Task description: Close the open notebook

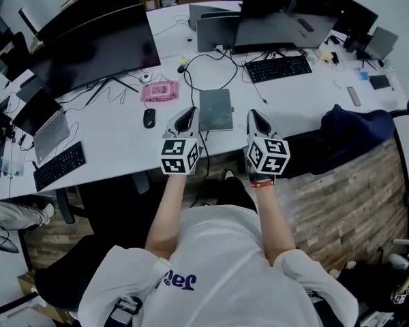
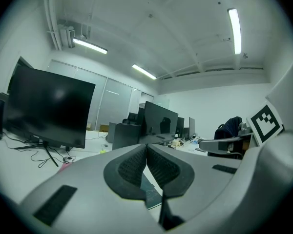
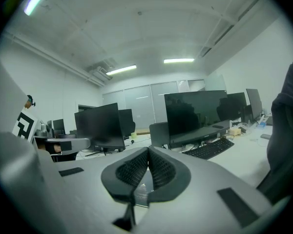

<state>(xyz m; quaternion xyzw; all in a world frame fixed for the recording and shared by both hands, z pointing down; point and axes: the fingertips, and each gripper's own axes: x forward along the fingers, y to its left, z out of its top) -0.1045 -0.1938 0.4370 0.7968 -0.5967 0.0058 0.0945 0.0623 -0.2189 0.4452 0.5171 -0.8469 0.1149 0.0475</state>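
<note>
A dark grey notebook (image 1: 215, 110) lies flat with its cover shut on the white desk (image 1: 116, 131), just beyond both grippers. My left gripper (image 1: 188, 116) hovers at its near left corner, my right gripper (image 1: 255, 118) a little off its right edge. Both are shut with nothing between the pads. In the left gripper view the left gripper (image 2: 146, 147) has its ribbed pads meeting, and a sliver of the notebook (image 2: 150, 195) shows below. The right gripper (image 3: 148, 152) looks the same in its own view, with the notebook (image 3: 142, 191) glimpsed beneath.
A black mouse (image 1: 148, 118) and a pink item (image 1: 159, 91) lie left of the notebook. Cables (image 1: 208, 67) run behind it toward a keyboard (image 1: 279, 67) and large monitors (image 1: 95, 46). A dark jacket (image 1: 351, 131) hangs at the right. A laptop (image 1: 44, 121) and second keyboard (image 1: 59, 165) sit far left.
</note>
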